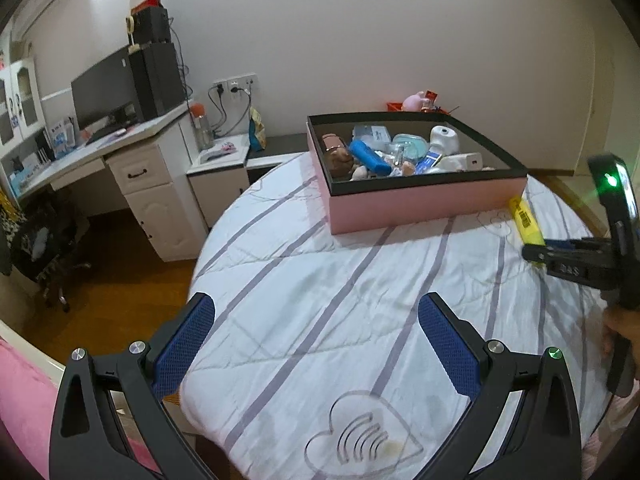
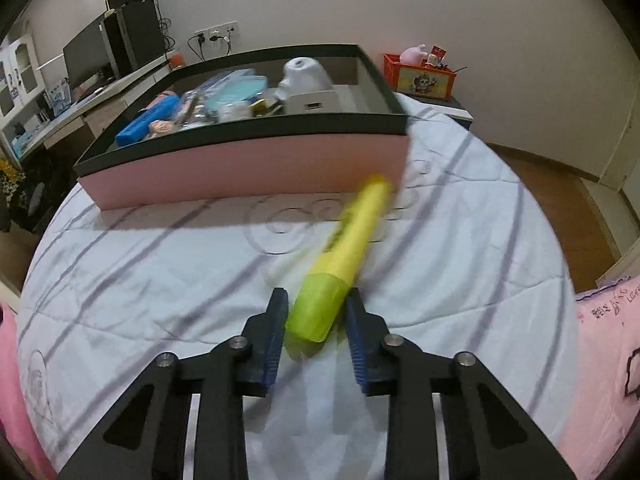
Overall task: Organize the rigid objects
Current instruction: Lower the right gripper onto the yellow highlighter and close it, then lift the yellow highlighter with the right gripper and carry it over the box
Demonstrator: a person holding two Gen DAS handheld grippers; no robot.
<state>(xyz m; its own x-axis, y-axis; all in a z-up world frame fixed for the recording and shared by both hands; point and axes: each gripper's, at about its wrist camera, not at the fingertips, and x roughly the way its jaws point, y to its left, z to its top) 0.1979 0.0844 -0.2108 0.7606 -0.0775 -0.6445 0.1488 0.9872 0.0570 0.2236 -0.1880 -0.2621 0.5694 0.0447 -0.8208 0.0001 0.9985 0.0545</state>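
Yellow highlighter (image 2: pixel 352 240) pinched at its cap by right fingers (image 2: pixel 276 328), barrel pointing toward pink box (image 2: pixel 248 176); left fingers (image 1: pixel 188 344) spread

L gripper (image 1: pixel 316 344) open; R gripper (image 2: pixel 316 322) clamped

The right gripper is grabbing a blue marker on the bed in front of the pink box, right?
Not quite: the marker is yellow, not blue. The right wrist view shows the right gripper closed around its capped end, on the bed in front of the pink box.
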